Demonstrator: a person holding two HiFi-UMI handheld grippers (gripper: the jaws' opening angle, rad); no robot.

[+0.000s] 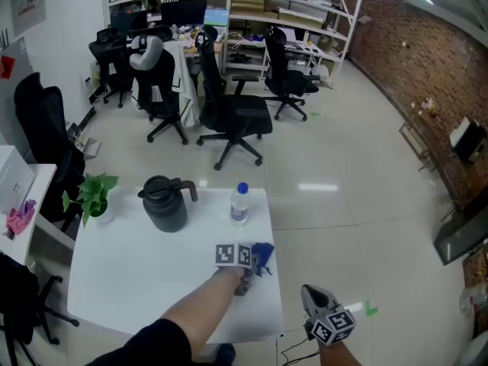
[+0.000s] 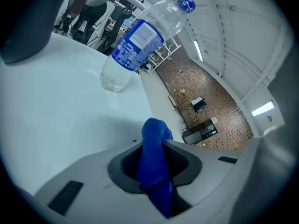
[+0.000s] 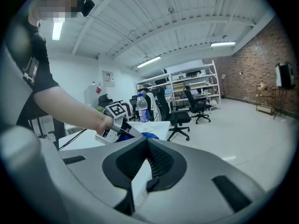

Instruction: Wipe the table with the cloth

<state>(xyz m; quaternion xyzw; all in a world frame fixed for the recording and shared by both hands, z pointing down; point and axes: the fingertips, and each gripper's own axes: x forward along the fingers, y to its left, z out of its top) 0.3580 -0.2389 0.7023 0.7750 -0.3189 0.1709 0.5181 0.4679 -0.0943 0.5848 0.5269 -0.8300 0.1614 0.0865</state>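
A blue cloth (image 2: 154,164) is pinched between the jaws of my left gripper (image 2: 156,146), and its top bunches up above them. In the head view the left gripper (image 1: 252,267) is low over the right part of the white table (image 1: 137,273), with the cloth (image 1: 262,255) sticking out toward the table's right edge. My right gripper (image 1: 310,296) hangs off the table's front right corner over the floor. In its own view the right gripper (image 3: 147,164) has its jaws together with nothing between them.
A clear water bottle (image 1: 239,204) with a blue cap stands near the table's far right edge, just beyond the cloth; it is also in the left gripper view (image 2: 140,41). A black jug (image 1: 166,203) and a potted plant (image 1: 93,194) stand at the far left. Office chairs (image 1: 232,113) stand behind.
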